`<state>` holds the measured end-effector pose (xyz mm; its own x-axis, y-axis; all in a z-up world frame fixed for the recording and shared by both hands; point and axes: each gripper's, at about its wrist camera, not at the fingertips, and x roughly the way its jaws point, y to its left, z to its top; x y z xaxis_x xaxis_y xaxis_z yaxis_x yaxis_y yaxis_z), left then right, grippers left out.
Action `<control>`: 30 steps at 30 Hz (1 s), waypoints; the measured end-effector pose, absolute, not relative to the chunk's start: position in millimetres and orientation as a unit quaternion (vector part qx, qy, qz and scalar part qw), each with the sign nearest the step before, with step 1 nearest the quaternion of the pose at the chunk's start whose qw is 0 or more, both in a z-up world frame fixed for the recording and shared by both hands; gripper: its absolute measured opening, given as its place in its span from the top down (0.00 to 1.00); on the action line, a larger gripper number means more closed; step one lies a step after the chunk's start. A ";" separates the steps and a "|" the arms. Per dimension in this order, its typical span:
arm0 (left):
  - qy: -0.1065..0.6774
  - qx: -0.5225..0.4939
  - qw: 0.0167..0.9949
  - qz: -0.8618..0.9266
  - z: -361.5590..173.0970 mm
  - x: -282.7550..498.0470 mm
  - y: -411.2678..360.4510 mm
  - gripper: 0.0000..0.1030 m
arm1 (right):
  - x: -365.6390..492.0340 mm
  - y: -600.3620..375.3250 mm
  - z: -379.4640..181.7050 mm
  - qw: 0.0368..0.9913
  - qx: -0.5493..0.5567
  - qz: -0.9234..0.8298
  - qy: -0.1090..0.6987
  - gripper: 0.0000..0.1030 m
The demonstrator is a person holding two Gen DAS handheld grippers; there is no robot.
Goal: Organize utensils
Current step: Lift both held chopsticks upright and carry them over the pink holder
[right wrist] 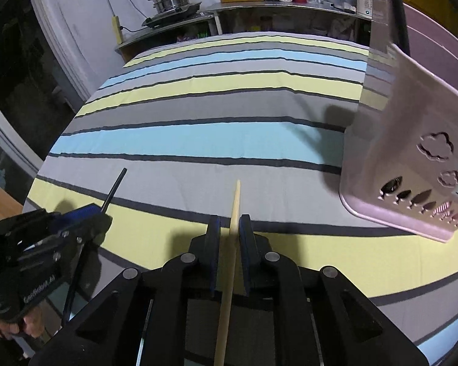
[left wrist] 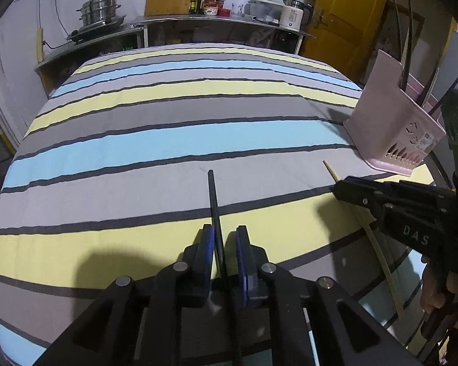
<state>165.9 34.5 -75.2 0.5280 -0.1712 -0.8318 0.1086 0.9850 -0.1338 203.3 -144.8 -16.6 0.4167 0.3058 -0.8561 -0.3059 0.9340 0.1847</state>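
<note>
A black chopstick (left wrist: 213,201) runs between the blue pads of my left gripper (left wrist: 225,231), lying close to the left pad with a gap on its right, its tip over the striped cloth. A pale wooden chopstick (right wrist: 235,204) passes between the pads of my right gripper (right wrist: 229,221), with a gap on its left. Both grippers stand slightly open around their chopsticks. The pink utensil holder (left wrist: 381,116) stands at the right with several chopsticks (left wrist: 407,61) upright in it. It looms close on the right in the right wrist view (right wrist: 412,152).
The table wears a striped cloth (left wrist: 168,140) in yellow, blue and grey. Behind it is a metal counter (left wrist: 198,21) with a steamer pot (left wrist: 99,7), bottles and a kettle (left wrist: 293,15). A yellow door (left wrist: 351,15) is at the back right. A hand (left wrist: 433,296) holds the right gripper.
</note>
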 end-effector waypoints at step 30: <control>0.478 -0.045 0.872 -0.095 -39.5 157.0 34.3 0.95 | 197.7 -149.0 34.5 0.853 0.017 0.211 0.477 0.94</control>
<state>157.0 34.3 -39.5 0.5258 -0.2077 -0.8249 0.1226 0.9781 -0.1682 197.7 -149.0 34.5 0.4556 0.3759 -0.8070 -0.3442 0.9104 0.2297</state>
